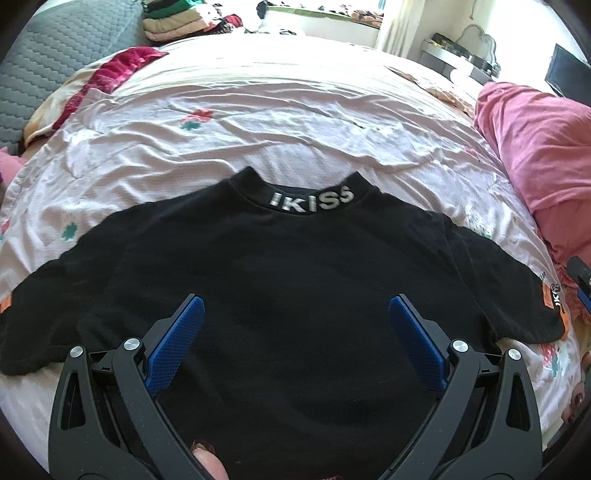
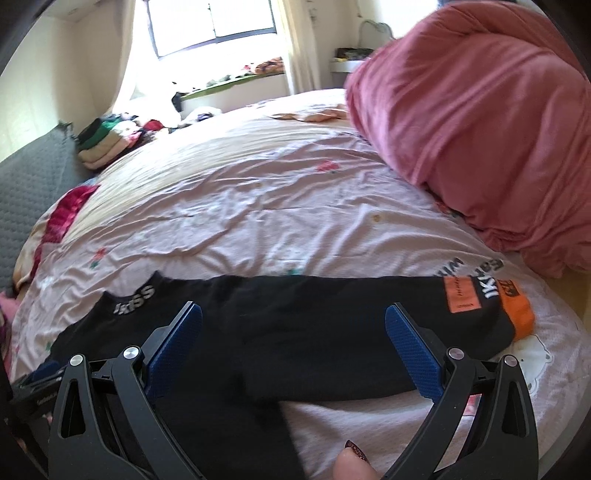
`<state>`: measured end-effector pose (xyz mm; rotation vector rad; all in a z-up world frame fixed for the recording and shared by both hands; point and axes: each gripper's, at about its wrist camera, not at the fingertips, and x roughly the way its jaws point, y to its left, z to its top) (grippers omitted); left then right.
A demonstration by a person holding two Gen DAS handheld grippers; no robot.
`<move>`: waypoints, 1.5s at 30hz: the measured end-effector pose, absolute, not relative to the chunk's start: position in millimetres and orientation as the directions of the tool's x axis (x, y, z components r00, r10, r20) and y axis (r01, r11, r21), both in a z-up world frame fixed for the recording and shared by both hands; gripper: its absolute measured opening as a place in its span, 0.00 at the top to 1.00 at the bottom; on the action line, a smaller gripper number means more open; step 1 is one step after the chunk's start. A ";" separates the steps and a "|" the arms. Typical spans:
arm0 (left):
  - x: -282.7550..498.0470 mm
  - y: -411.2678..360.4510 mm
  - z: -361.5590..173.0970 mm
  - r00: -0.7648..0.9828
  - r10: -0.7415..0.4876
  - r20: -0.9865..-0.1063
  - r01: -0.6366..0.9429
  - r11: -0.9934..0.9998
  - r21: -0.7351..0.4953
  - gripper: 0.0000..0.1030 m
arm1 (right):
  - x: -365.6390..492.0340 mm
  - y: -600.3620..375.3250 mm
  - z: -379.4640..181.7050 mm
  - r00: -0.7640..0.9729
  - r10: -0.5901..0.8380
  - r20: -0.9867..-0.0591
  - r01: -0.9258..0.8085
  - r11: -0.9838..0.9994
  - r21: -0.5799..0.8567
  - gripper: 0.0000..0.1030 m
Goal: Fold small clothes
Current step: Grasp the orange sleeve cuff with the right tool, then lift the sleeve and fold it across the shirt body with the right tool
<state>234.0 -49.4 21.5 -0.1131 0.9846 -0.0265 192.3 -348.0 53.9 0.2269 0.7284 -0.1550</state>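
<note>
A black shirt (image 1: 280,266) lies spread flat on the bed, its "IKISS" collar (image 1: 310,201) at the far side and both sleeves out to the sides. My left gripper (image 1: 295,306) hovers open over the shirt's lower middle, nothing between its blue pads (image 1: 177,343). In the right wrist view the same shirt (image 2: 295,325) stretches across, with the right sleeve's orange cuff (image 2: 517,314) at the far right. My right gripper (image 2: 293,314) is open above the right sleeve and armpit area, holding nothing. A fingertip shows at the bottom of each view.
The pink floral bedsheet (image 1: 258,122) is wrinkled. A big pink rolled duvet (image 2: 480,129) lies on the right side of the bed. A stack of folded clothes (image 1: 173,22) sits at the far left corner by a grey quilted headboard (image 1: 55,55).
</note>
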 end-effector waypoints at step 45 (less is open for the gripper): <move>256.0 -105.0 -8.0 0.474 -0.154 -0.867 0.066 0.988 -0.139 0.09 | 155.2 -564.4 -54.2 0.690 -0.117 -0.715 0.698 0.371 0.613 0.80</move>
